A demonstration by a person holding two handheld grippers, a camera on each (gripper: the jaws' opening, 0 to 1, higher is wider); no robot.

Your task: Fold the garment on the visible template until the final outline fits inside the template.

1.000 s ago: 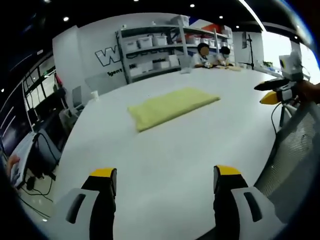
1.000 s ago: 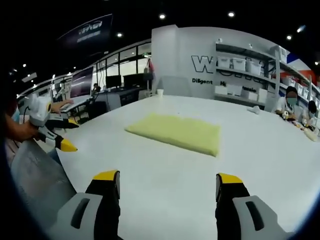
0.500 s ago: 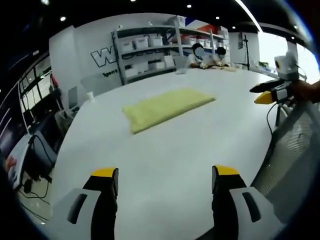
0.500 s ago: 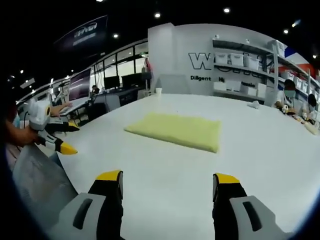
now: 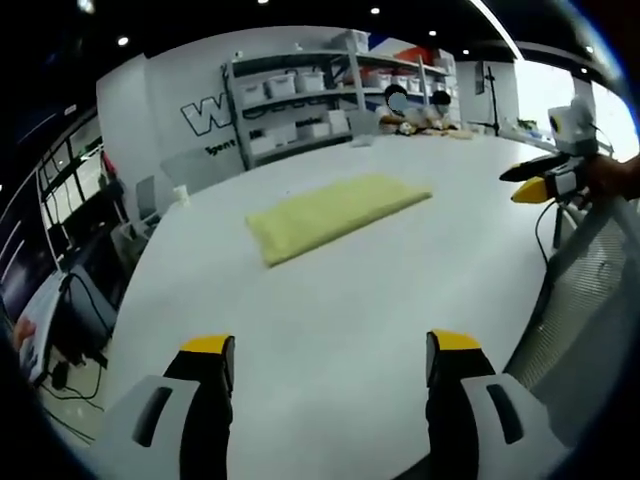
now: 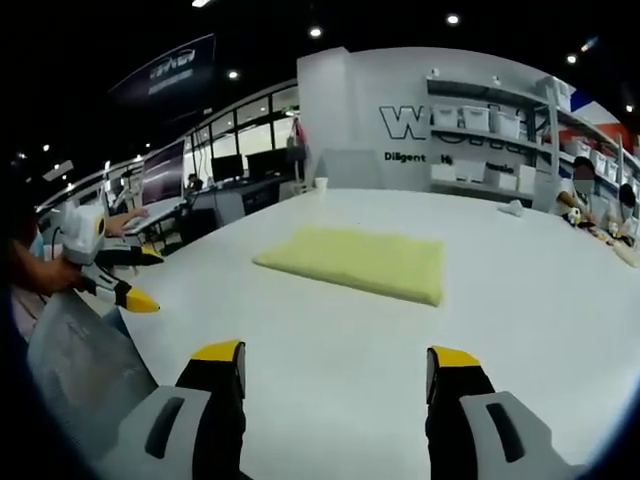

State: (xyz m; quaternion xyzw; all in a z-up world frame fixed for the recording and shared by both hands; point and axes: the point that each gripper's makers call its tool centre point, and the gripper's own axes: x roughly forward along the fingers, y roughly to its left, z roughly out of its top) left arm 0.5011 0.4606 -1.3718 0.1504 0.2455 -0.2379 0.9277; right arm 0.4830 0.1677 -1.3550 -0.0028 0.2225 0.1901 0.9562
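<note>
Both tongs are hanging back at the near edge of the white desk [image 5: 330, 300], jaws spread wide, pinching nothing. The left tongs [image 5: 330, 360] are showing yellow tips apart in the left gripper view; the right tongs [image 6: 335, 365] look the same in the right gripper view.

The yellow garment [image 5: 335, 212] is lying flat mid-desk as a folded rectangle, well apart from both tongs and straight ahead of each. In the left gripper view its long axis is running from near-left up to far-right. In the right gripper view the garment [image 6: 355, 262] is stretching mostly left to right across the line of the jaws. I can't make out any template outline on the desk at this resolution.

Neither tongs looks clearly nearer; both are sitting off the desk edge, one to each side. The right tongs are also showing at the right edge of the left gripper view [image 5: 535, 182], held by a hand, jaws apart.

Compared with a second ago: the garment isn't changing shape or place on the desk. Only slight framing drift, so that's camera motion. Tongs are staying spread and back from the cloth.

Judgement: the fold looks done or nearly so; any next move means reaching forward across bare desk.
</note>
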